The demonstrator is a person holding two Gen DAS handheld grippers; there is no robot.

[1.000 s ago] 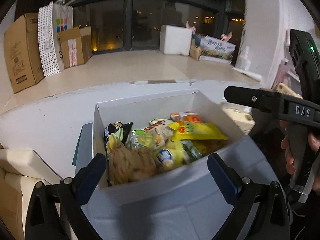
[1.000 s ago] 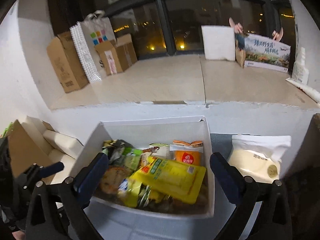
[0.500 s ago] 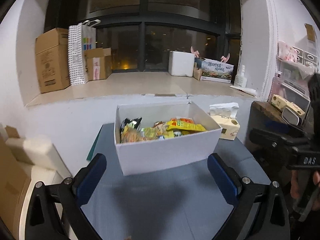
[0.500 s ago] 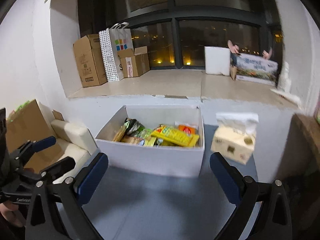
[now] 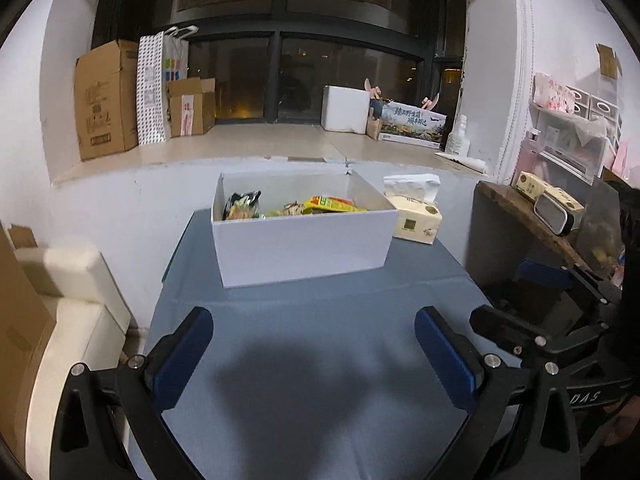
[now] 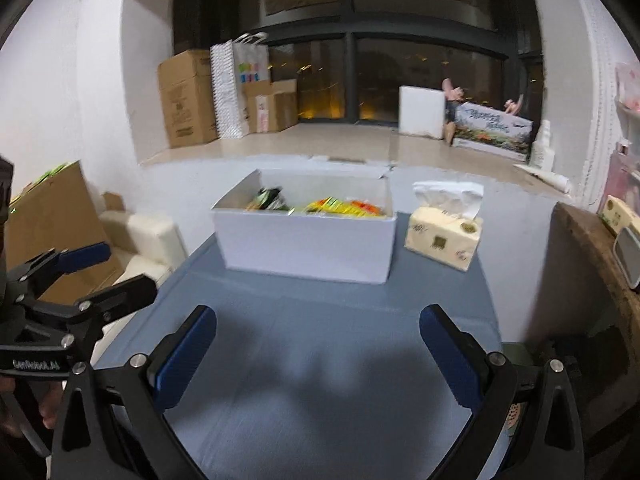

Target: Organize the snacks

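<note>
Here, the white box [image 5: 304, 250] sits toward the far end of the blue-grey counter [image 5: 320, 380], open at the top and holding the snack packets [image 5: 280, 210]: a flat yellow packet [image 5: 332, 205] lies on the pile to the right, and a dark packet [image 5: 242, 204] stands up at the left. In the right wrist view the packets [image 6: 316, 206] are blurred, so what else lies in there is hard to tell. Just beside the box on its right stands a cream tissue pack [image 5: 416, 220], a white tissue rising from its top.

The left hand-held gripper [image 5: 314, 356] hangs over the near part of the counter, well apart from the box, its blue-padded jaws spread wide and holding nothing. The right hand-held gripper [image 6: 318, 354] is likewise over the near counter, jaws wide apart and empty. Each shows at the edge of the other's view.

Behind the counter runs a pale ledge [image 5: 240, 144] under a dark window, carrying cardboard boxes [image 5: 104, 100], a patterned paper bag [image 5: 154, 92] and a white foam box [image 5: 346, 109]. A cream cushion [image 5: 72, 276] lies to the left of the counter.
</note>
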